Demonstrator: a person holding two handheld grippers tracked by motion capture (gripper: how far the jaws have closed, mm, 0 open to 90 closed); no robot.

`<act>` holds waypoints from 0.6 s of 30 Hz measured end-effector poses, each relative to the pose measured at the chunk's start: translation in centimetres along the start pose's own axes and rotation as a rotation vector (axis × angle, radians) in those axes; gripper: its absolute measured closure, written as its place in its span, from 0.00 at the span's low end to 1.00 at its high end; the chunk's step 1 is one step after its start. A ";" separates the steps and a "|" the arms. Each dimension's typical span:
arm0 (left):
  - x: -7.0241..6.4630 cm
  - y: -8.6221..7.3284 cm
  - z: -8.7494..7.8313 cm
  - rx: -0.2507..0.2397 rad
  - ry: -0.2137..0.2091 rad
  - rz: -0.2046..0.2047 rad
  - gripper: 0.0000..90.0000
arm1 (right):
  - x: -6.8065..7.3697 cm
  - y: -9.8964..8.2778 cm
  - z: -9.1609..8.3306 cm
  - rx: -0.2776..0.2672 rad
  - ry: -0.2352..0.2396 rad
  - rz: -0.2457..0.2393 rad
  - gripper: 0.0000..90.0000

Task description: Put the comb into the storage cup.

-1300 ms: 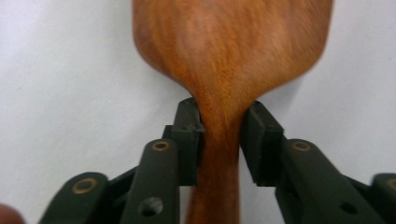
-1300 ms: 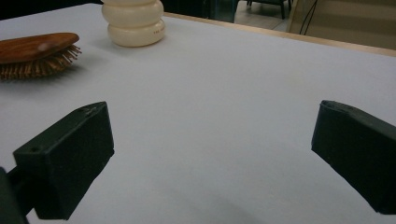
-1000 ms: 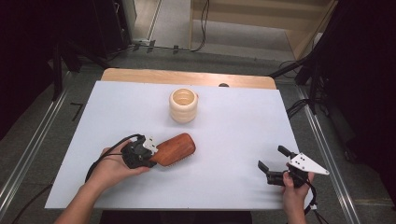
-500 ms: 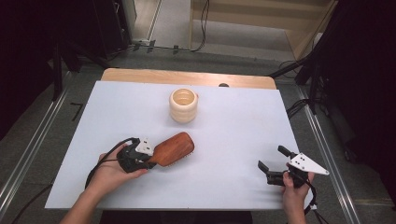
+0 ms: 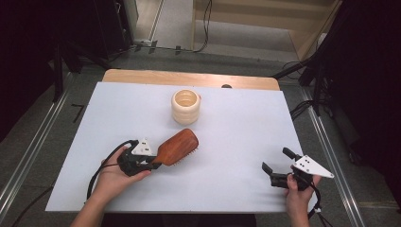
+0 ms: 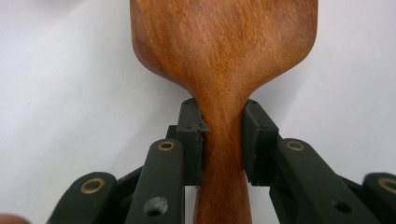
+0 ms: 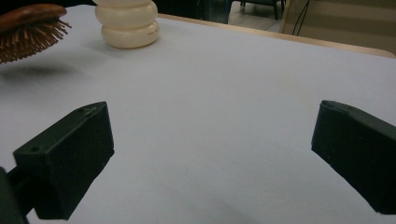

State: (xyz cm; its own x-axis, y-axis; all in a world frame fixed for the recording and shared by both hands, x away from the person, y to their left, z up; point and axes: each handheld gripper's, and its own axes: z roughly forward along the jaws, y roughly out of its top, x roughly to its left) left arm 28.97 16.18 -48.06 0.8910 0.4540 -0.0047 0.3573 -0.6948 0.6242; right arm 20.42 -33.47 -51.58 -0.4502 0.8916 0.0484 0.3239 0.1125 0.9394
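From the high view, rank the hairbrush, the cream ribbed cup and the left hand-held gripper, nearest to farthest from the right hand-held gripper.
1. Hairbrush, wooden, mid-table to its left.
2. Cream ribbed cup, far centre of the table.
3. Left hand-held gripper, near left, clamped on the brush handle.

All measured from the right hand-held gripper.

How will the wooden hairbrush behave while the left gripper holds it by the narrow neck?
The hairbrush looks like solid wood, so probably stiff. The left gripper clamps only the neck, and the wide head sticks out, so it may pivot downward. The polished wood could slip between the pads.
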 end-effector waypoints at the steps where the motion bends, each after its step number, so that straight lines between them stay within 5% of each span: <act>1: 0.0 0.0 0.0 -0.017 0.000 -0.005 0.80 | 0.0 0.0 0.0 0.001 -0.002 -0.003 0.00; 18: -0.5 -0.5 -0.3 -0.195 0.019 -0.068 0.80 | 0.9 1.1 -0.1 -0.009 -0.011 0.008 0.00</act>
State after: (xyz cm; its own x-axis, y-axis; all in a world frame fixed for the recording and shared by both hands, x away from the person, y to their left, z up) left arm 28.29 16.47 -48.10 0.8605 0.5080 -0.0385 0.3539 -0.5416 0.7626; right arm 20.33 -32.60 -50.50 -0.4381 0.8974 0.0524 0.3196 0.1010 0.9421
